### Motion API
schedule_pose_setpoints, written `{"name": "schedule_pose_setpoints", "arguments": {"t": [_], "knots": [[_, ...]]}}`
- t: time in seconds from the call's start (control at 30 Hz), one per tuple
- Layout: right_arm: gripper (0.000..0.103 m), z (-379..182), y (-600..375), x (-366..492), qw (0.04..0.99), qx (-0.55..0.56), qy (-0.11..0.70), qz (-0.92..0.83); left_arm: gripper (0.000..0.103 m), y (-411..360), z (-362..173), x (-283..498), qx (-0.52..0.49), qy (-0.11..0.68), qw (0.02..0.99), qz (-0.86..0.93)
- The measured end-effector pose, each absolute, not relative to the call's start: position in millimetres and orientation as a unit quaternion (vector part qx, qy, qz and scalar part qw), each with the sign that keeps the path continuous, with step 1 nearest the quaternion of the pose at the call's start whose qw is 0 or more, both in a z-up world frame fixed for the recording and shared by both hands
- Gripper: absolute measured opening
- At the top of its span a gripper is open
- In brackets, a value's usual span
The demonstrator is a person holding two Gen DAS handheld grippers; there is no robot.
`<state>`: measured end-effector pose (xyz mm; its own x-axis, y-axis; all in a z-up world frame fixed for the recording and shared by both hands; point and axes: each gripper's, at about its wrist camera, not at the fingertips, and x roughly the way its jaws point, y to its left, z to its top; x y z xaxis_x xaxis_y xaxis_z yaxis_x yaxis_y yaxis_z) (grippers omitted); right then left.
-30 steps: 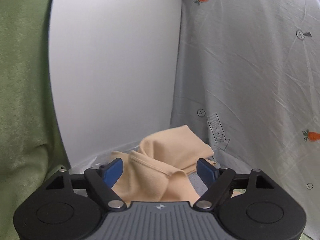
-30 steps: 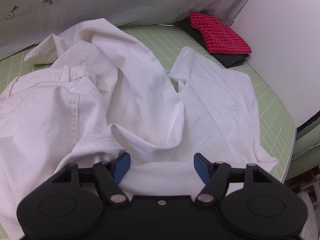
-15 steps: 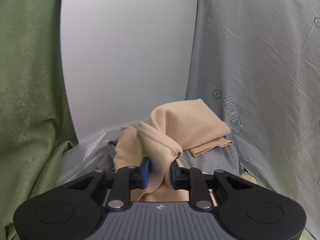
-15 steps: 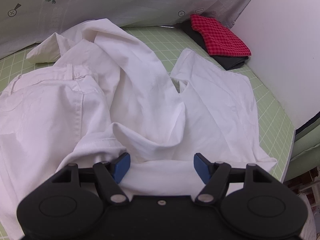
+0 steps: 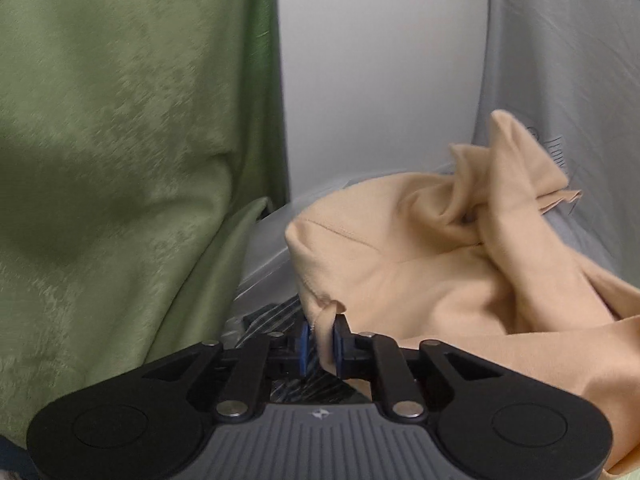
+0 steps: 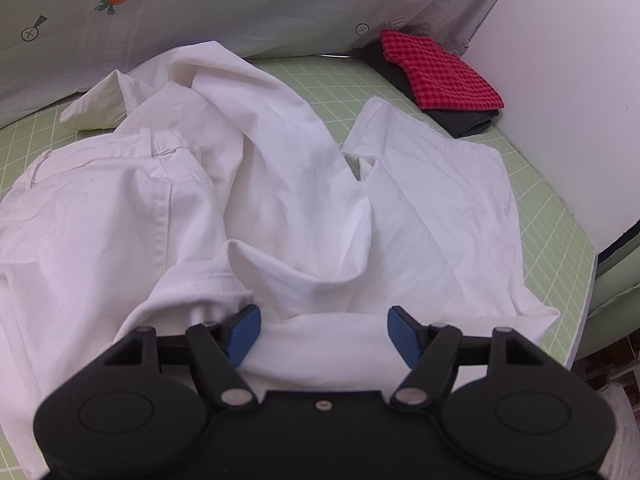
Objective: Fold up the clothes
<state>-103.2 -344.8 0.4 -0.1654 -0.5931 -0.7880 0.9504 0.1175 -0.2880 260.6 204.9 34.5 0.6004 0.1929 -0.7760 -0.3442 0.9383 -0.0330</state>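
Observation:
My left gripper (image 5: pixel 320 344) is shut on an edge of a tan garment (image 5: pixel 440 272), which hangs crumpled to the right of the fingers, lifted off a pile. My right gripper (image 6: pixel 324 332) is open and empty, low over crumpled white trousers (image 6: pixel 280 184) spread on the green grid mat (image 6: pixel 552 232). Its blue pads (image 6: pixel 242 330) sit just above a white fold.
A folded red checked cloth (image 6: pixel 436 72) lies on a dark folded garment (image 6: pixel 460 122) at the mat's far right corner. A grey carrot-print sheet (image 6: pixel 240 0) hangs behind. A green curtain (image 5: pixel 120 160), a white wall and a clear plastic bag (image 5: pixel 272 256) are near the left gripper.
My left gripper closed on the tan garment's edge, then lifted and swung left toward the green curtain, dragging the cloth along. My right gripper has stayed open over the white trousers.

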Motion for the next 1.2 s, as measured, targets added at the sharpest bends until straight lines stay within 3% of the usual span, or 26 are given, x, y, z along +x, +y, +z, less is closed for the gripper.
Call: {"name": "schedule_pose_setpoints", "arguments": {"t": [0.07, 0.2, 0.4, 0.57, 0.83, 0.93, 1.0, 1.13, 1.2], "knots": [[0.071, 0, -344, -103, 0.612, 0.207, 0.429, -0.631, 0.022, 207, 43, 255, -0.096, 0.413, 0.893, 0.149], [0.071, 0, -343, -103, 0.613, 0.207, 0.429, -0.631, 0.047, 199, 77, 258, -0.114, 0.369, 0.915, 0.118], [0.071, 1, -341, -104, 0.616, 0.208, 0.426, -0.629, 0.053, 148, 93, 281, -0.098, 0.357, 0.929, 0.024], [0.071, 2, -335, -107, 0.62, 0.209, 0.422, -0.628, 0.059, 112, 69, 270, -0.079, 0.415, 0.906, -0.03], [0.072, 4, -329, -114, 0.636, 0.208, 0.412, -0.618, 0.059, 125, 28, 208, -0.033, 0.492, 0.87, -0.005], [0.072, 7, -327, -119, 0.648, 0.21, 0.402, -0.612, 0.062, 126, 39, 188, -0.055, 0.482, 0.874, -0.011], [0.073, 8, -325, -122, 0.656, 0.211, 0.395, -0.608, 0.072, 122, 52, 177, -0.062, 0.46, 0.885, -0.019], [0.08, 15, -328, -144, 0.681, 0.215, 0.371, -0.594, 0.077, 96, 79, 145, -0.04, 0.407, 0.911, -0.044], [0.083, 16, -339, -164, 0.686, 0.221, 0.365, -0.59, 0.084, 79, 87, 130, -0.032, 0.392, 0.917, -0.065]]}}
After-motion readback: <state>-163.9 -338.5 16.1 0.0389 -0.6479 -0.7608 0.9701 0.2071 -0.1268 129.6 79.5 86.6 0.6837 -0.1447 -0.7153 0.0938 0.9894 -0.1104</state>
